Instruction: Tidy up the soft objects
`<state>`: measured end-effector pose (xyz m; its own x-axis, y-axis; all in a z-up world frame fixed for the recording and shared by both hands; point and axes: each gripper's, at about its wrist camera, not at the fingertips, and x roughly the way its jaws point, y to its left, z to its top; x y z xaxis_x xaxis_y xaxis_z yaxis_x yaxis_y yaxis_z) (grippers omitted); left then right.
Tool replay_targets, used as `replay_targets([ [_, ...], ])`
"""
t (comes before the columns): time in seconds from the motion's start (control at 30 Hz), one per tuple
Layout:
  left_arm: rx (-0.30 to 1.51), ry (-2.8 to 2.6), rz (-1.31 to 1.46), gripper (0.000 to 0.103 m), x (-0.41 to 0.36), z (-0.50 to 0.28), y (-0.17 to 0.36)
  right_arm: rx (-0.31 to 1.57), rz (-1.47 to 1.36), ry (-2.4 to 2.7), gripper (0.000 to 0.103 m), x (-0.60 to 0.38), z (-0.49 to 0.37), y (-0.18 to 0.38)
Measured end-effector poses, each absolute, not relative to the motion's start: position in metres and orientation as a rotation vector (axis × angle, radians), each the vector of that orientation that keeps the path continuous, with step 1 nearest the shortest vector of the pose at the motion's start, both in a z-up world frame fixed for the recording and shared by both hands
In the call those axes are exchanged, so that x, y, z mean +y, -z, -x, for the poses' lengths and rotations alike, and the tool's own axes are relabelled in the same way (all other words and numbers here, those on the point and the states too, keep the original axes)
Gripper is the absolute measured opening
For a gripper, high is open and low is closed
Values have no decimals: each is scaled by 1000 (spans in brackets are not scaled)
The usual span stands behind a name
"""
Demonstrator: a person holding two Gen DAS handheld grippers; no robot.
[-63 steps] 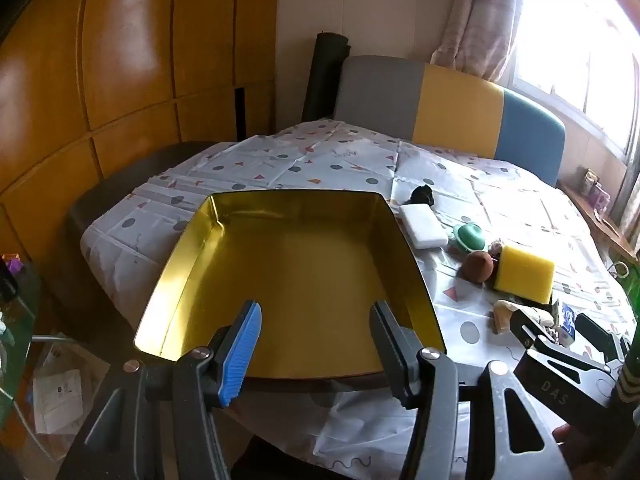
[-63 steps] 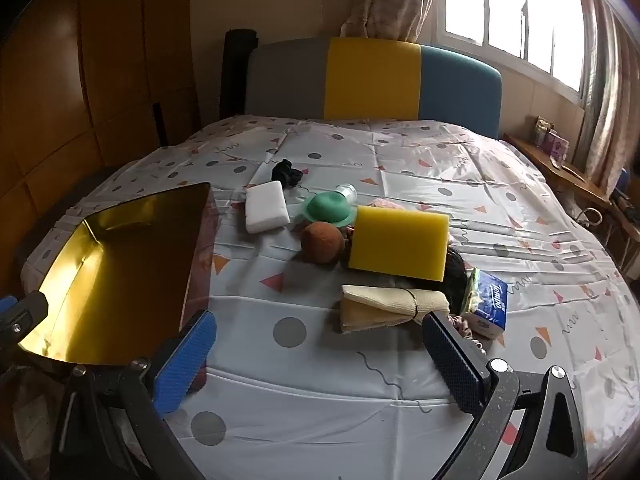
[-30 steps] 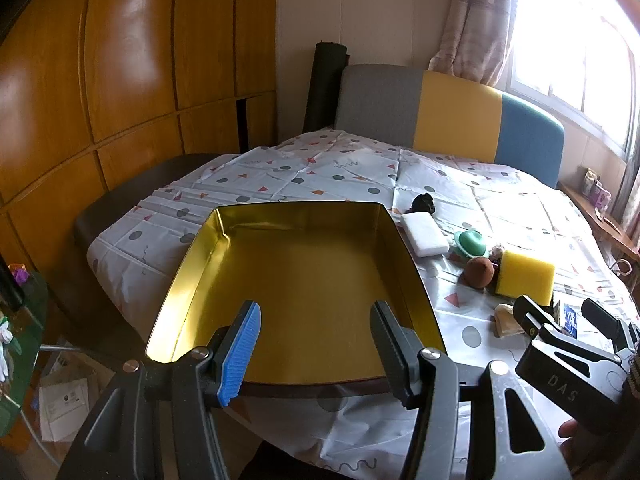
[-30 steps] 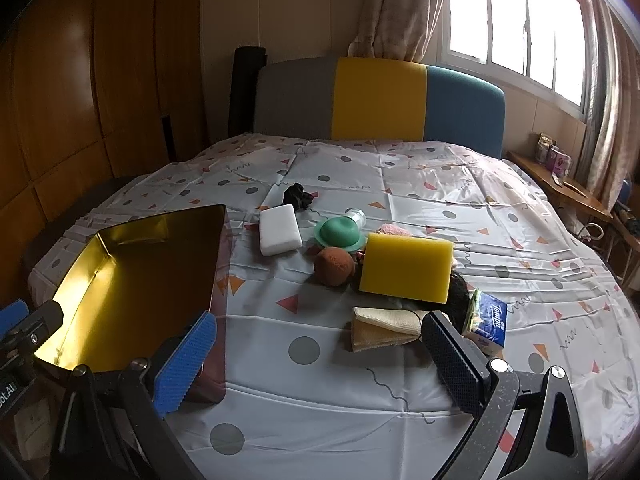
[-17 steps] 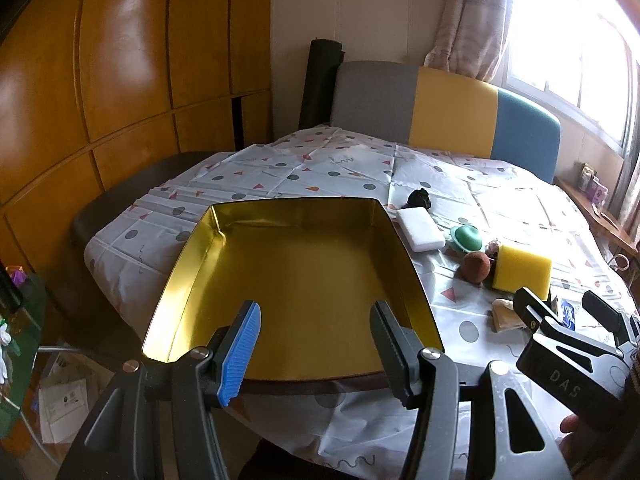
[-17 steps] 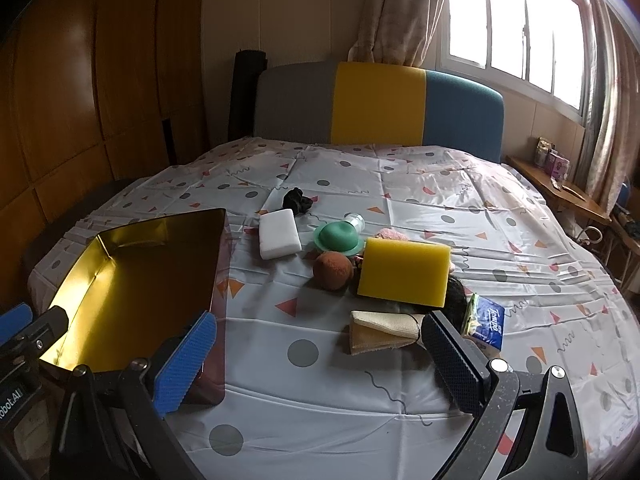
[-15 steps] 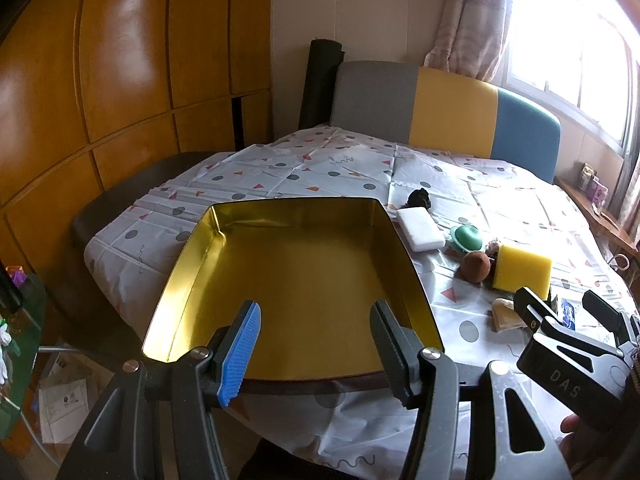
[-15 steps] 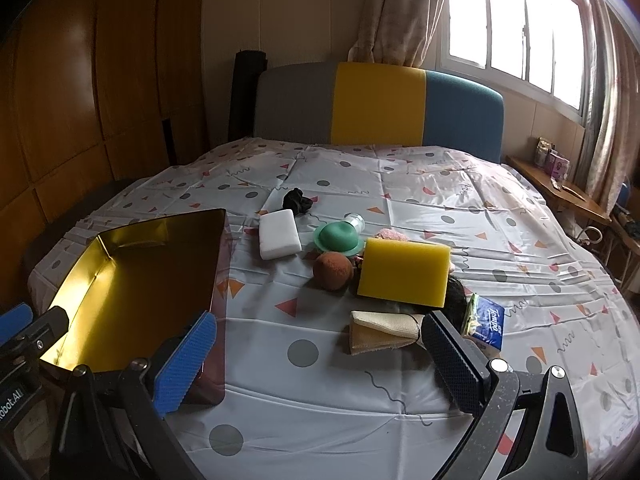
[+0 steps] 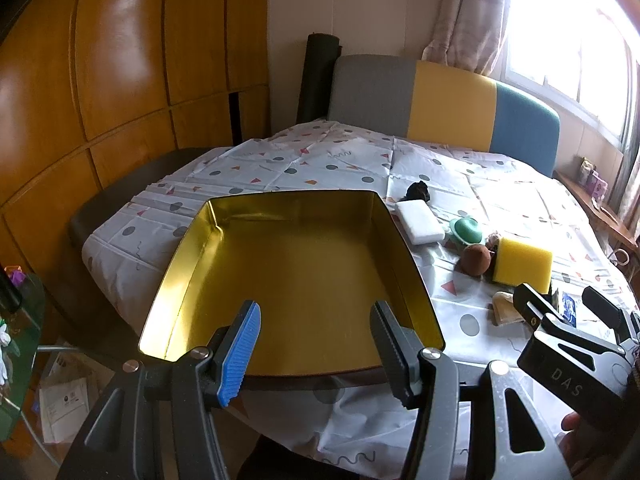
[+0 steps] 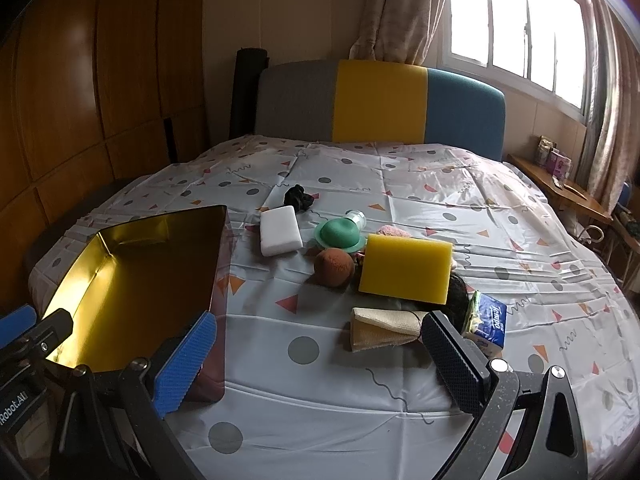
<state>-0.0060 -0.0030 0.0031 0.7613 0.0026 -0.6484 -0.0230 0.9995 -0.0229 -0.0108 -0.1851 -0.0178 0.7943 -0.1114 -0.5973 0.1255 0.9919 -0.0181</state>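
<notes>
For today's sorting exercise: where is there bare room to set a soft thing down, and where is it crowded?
Free: the gold tin's whole floor; the cloth between the tin and the folded beige cloth. Crowded: the cluster from the white sponge past the yellow sponge to the tissue pack.

Tin tray point(image 9: 288, 264): gold interior, dark reddish outer wall; tablecloth point(image 10: 400, 192): white with grey dots, orange and red triangles, dark squiggles. Sponges: one yellow point(image 10: 406, 268), one white point(image 10: 280, 231); ball point(image 10: 334, 267) brown; dome-shaped item point(image 10: 340, 234) green; folded cloth point(image 10: 380, 329) beige; tissue pack point(image 10: 490, 320) blue and white. Headboard point(image 10: 380, 100): grey, yellow and blue panels; each gripper carries one blue pad point(image 10: 186, 362) and one black.
</notes>
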Motion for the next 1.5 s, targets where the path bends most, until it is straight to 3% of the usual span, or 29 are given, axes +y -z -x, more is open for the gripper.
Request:
replay_targets([
  [1.5,702,37,4,58,-12,8,-5,617,-49,157,103,-213,14,7],
])
